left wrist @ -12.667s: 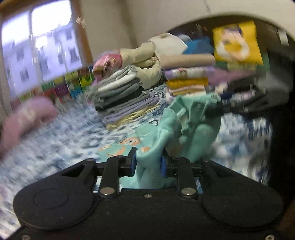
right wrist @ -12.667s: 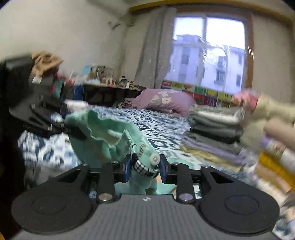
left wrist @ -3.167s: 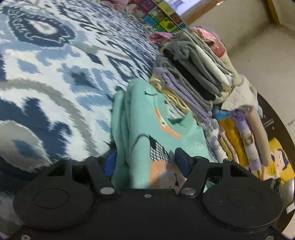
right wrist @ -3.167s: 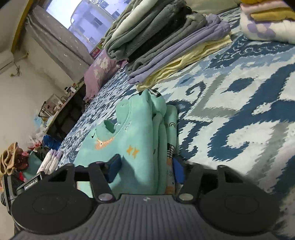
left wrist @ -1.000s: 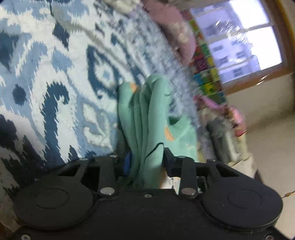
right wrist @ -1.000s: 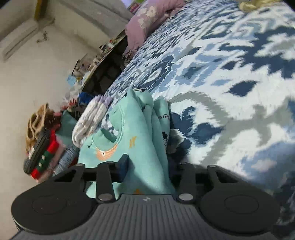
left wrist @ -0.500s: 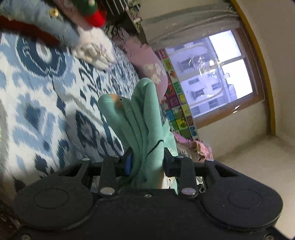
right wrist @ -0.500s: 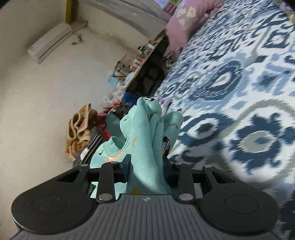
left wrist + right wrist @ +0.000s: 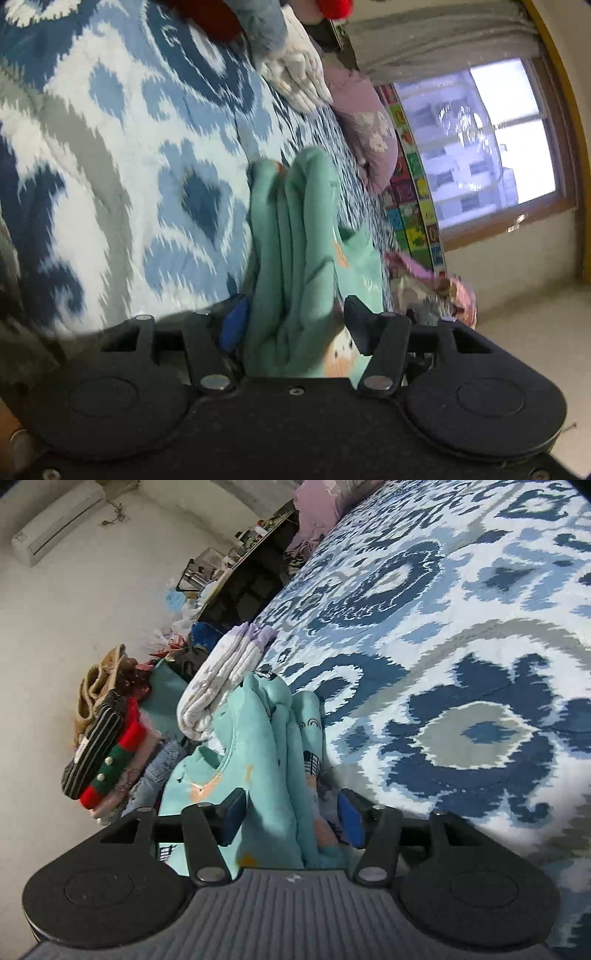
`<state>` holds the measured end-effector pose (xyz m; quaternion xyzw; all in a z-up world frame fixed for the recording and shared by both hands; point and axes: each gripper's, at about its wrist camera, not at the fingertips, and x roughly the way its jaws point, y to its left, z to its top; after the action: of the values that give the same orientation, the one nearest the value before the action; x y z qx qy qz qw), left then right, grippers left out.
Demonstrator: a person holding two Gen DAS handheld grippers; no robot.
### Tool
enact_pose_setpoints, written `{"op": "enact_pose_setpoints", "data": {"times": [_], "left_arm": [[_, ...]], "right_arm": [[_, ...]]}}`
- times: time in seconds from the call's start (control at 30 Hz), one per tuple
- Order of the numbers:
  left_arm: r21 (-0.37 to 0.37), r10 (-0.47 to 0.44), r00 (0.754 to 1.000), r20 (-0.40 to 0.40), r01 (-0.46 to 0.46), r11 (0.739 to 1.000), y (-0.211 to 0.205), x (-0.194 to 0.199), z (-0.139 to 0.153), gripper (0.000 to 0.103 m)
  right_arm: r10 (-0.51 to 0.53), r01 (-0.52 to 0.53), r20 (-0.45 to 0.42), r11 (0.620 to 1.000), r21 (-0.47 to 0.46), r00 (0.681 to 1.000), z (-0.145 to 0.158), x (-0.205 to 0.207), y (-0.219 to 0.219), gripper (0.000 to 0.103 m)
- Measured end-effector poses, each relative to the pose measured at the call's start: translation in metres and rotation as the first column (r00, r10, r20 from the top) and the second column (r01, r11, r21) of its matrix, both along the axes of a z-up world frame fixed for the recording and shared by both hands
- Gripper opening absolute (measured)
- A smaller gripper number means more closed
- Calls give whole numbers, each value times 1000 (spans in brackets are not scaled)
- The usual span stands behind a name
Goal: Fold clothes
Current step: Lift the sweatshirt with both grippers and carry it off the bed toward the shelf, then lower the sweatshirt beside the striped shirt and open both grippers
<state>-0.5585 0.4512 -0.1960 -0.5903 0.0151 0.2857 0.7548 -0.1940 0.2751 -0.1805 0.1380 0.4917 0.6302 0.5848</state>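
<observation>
A folded mint-green sweatshirt [image 9: 295,240] with cartoon prints lies on the blue patterned bedspread [image 9: 129,147], its thick folded edge reaching in between the jaws of my left gripper [image 9: 294,323]. Those jaws are opening and the cloth sits loose between the pads. The right wrist view shows the same sweatshirt [image 9: 266,738] between the jaws of my right gripper [image 9: 291,816], which are opening too. A gap shows beside the right blue pad [image 9: 349,821].
A white folded garment [image 9: 218,686] lies just beyond the sweatshirt, beside a pile of striped, red and denim clothes [image 9: 107,746] at the bed's edge. A purple pillow [image 9: 365,122] lies near the window [image 9: 498,140]. The bedspread [image 9: 461,664] stretches to the right.
Both grippers carried the sweatshirt across the bed toward the clothes pile and set it down. Both pairs of jaws have widened, so the cloth is no longer pinched.
</observation>
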Motion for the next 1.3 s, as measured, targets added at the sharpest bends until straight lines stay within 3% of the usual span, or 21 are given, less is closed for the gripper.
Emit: {"op": "enact_pose_setpoints", "data": {"times": [0.07,0.1,0.17,0.2,0.37,0.57,0.73,0.83,0.93,1.0,1.03,1.07,1.1,1.2,1.23,1.3], "left_arm": [[7,-8,1000,-17,8,1000,-2,3,1,58],[4,-5,1000,-13,5,1000,-1,5,0,49],[-2,2,1000,-2,-2,1000,1,8,-2,36],[7,2,1000,3,-2,1000,0,9,0,33],[128,22,998,51,-28,991,7,11,36,29],[228,63,988,142,-95,969,48,26,82,29],[349,140,977,161,-189,918,97,38,116,29],[429,194,971,140,-236,872,124,45,131,29],[466,249,960,128,-280,839,149,52,131,28],[482,334,940,67,-324,814,163,64,122,29],[490,378,925,34,-345,800,170,71,118,29],[448,432,902,4,-388,805,179,77,106,34],[396,485,874,-29,-436,808,187,83,92,34],[345,499,839,-216,-413,843,196,108,80,34],[354,497,839,-220,-406,843,193,112,80,37],[372,495,836,-239,-391,842,188,115,82,41]], "right_arm": [[14,-14,1,1000,11,1000,-1,-2,-3,62],[13,-13,9,1000,14,1000,-1,-5,-4,62],[8,-8,26,1000,23,1000,0,-11,-3,52],[9,-9,16,999,33,1000,-1,-13,-3,41],[3,3,-51,991,131,999,11,0,3,32],[9,10,-70,965,261,997,62,27,44,31],[46,-37,-17,937,348,999,106,42,106,31],[69,-68,11,916,396,998,127,50,149,31],[87,-93,34,890,446,996,139,54,188,30],[86,-105,62,879,465,994,142,55,214,29],[84,-104,63,876,471,994,138,56,229,29],[83,-100,56,875,474,995,130,55,243,29],[76,-89,48,901,426,996,115,53,262,29],[38,-43,31,986,160,999,50,41,318,29],[21,-24,25,991,130,999,37,42,321,34],[-11,11,2,987,159,1000,23,47,313,36]]}}
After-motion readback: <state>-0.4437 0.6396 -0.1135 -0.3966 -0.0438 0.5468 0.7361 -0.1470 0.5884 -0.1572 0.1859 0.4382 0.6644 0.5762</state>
